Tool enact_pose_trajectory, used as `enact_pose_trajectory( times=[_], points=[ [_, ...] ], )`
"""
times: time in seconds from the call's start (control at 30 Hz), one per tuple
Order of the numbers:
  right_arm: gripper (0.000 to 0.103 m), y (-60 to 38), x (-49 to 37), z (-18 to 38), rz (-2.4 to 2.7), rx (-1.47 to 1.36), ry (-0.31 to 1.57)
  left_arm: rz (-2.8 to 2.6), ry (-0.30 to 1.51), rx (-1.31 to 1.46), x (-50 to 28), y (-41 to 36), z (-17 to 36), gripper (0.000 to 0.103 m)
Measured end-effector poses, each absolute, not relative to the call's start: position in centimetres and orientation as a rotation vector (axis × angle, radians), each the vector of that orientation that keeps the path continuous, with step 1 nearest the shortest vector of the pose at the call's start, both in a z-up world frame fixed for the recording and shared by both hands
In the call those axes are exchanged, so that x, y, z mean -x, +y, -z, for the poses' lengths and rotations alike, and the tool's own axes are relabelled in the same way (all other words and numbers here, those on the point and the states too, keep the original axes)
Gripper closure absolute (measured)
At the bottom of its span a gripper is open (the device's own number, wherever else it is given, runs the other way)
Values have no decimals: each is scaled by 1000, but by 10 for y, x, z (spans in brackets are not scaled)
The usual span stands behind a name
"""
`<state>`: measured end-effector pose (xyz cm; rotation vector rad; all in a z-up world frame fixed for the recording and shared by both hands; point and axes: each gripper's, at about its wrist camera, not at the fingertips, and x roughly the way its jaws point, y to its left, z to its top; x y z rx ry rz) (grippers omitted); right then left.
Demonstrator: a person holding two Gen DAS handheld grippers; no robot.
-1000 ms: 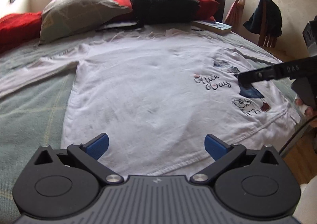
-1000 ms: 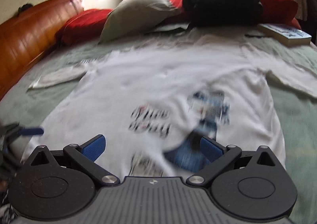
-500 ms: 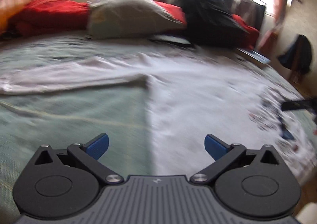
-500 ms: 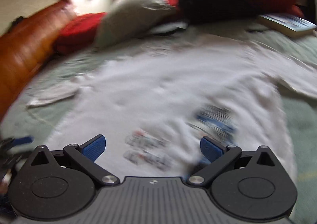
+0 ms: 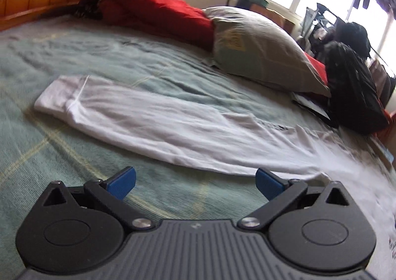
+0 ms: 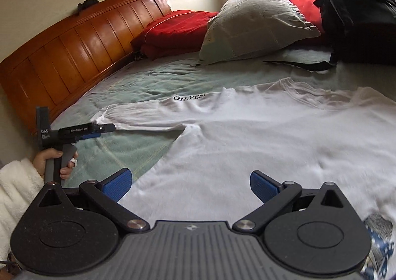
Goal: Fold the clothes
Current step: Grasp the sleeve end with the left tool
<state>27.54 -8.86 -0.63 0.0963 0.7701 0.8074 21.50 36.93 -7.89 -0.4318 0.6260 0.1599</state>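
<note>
- Nearest, the right gripper [image 6: 190, 184] hangs with its blue-padded fingers spread wide and nothing between them, low over the body of a white long-sleeved shirt [image 6: 259, 141] of soft, slightly creased knit.
- The shirt lies flat, front up, on a green terry bed cover [image 6: 138, 84] with thin pale lines, and "OH.YES!" is printed in black near the shoulder.
- Likewise, the left gripper [image 5: 195, 182] is wide apart and empty, hovering just short of the shirt's sleeve [image 5: 158, 119], which stretches out flat to a folded cuff.
- From the right wrist view, that tool reads "DAS" and "GenRobot.AI", gripped by a hand [image 6: 53, 160] in a fluffy white sleeve.
- Farther back sit a grey pillow [image 6: 257, 22], red bedding [image 6: 178, 30], a black backpack [image 6: 358, 8] and a glossy panelled wooden headboard [image 6: 74, 55].
</note>
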Motion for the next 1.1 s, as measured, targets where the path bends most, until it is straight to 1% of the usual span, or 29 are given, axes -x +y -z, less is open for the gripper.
enact_pose_trajectory(
  times=[0.1, 0.23, 0.7, 0.9, 1.1],
  points=[
    [0, -86, -284, 11, -808, -119, 778, -127, 574, 514, -212, 386, 91, 1],
    [0, -82, -295, 21, -789, -144, 801, -82, 544, 600, -218, 405, 95, 1],
    [0, -85, -306, 26, -749, -165, 797, -148, 447, 680, -258, 443, 99, 1],
    [0, -91, -306, 25, -737, -169, 794, -214, 407, 714, -275, 445, 95, 1],
    [0, -95, -303, 22, -736, -145, 796, -183, 398, 723, -281, 431, 79, 1]
  ],
)
